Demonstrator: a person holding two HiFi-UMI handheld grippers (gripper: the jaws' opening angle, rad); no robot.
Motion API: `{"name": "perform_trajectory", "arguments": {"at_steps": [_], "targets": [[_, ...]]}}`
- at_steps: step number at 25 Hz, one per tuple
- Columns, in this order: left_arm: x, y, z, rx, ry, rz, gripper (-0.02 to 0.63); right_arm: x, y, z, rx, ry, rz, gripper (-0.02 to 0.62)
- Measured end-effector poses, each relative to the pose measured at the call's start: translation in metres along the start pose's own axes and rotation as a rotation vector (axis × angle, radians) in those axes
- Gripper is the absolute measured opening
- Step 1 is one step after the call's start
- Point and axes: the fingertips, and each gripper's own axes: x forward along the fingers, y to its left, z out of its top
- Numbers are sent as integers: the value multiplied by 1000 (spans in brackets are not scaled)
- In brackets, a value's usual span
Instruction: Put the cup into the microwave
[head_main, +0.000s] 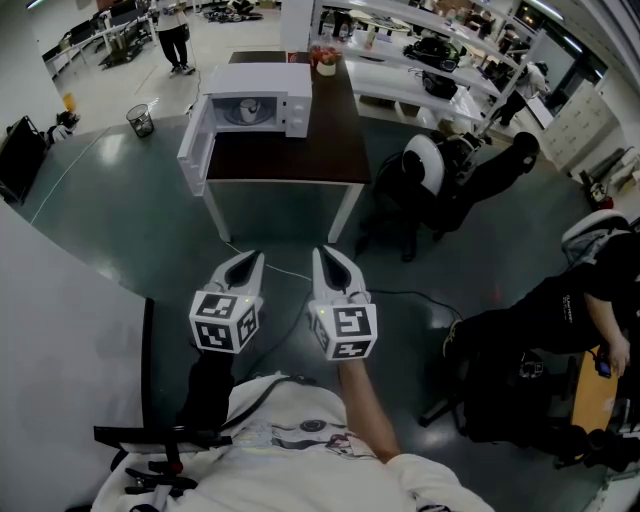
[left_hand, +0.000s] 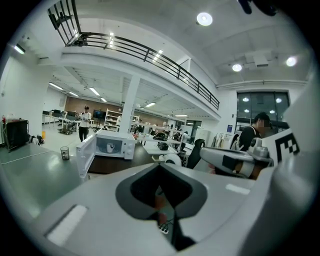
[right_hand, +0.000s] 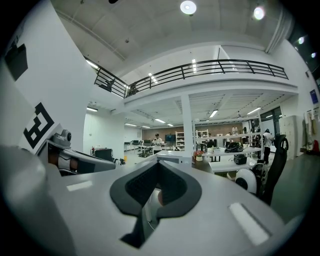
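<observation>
The cup (left_hand: 110, 147) appears to sit inside the microwave (head_main: 262, 80), whose door (head_main: 195, 150) stands open, so placement looks complete and at most door closing remains. The left gripper (head_main: 248, 260) and right gripper (head_main: 326, 254) hover well short of the table (head_main: 300, 150), jaws together on nothing.

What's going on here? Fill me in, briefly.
A person stands back from the dark brown table, holding the left claw and right claw side by side, both shut and empty. The white box-shaped microwave sits on that table with its door swung open. Neither claw is near it.
</observation>
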Motion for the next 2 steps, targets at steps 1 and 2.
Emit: {"name": "perform_trajectory", "arguments": {"at_steps": [1,2], "targets": [[0,0,-1,-1,1,1,0,0,0,-1,1,2,-1,-1],[0,0,-1,-2,2,1,0,0,0,-1,2,3,-1,-2]]}}
